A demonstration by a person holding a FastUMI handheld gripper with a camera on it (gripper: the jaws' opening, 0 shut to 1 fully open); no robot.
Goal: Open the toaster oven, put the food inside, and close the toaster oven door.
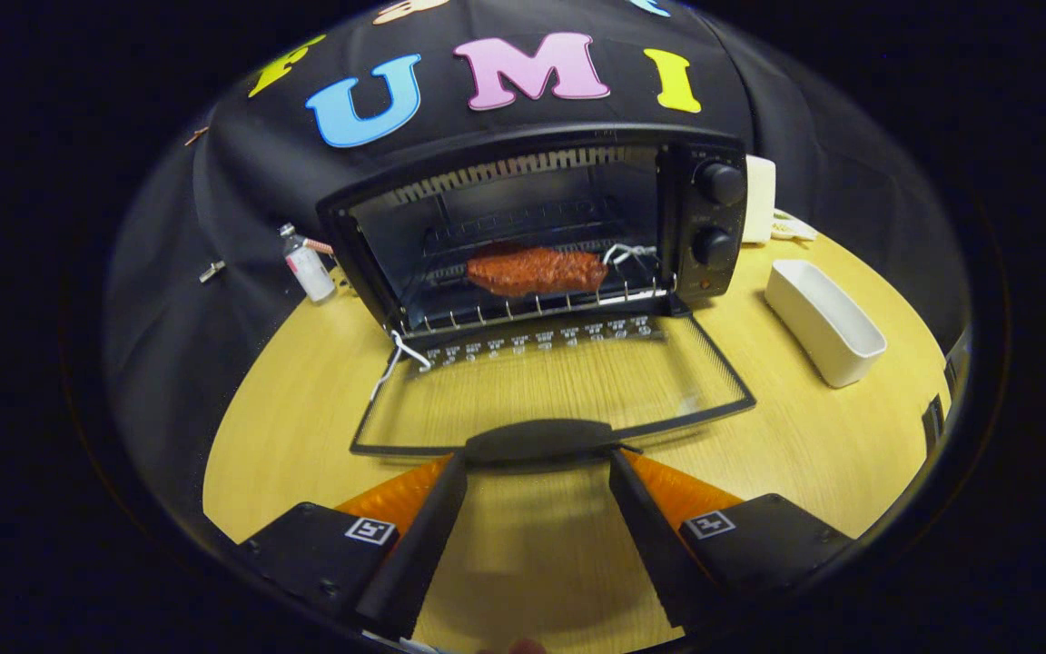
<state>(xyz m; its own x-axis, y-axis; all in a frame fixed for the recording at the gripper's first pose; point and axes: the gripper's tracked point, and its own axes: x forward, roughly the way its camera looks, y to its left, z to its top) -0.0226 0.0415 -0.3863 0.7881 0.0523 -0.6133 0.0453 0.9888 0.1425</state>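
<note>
A black toaster oven (710, 218) stands on the wooden table with its glass door (550, 381) folded down flat toward me. Inside, a reddish-brown piece of food (537, 271) lies on the wire rack (532, 307). The door's dark handle (537, 440) is at the door's near edge, just ahead of my fingertips. My gripper (537, 461) is open, its two fingers spread about as wide as the handle, with their tips right at the handle's two ends. Nothing is held between them.
A white rectangular dish (823, 320) sits on the table to the right of the oven. A small white bottle (307, 265) stands to the oven's left by the black cloth wall. A white object (759, 198) is behind the oven's right side.
</note>
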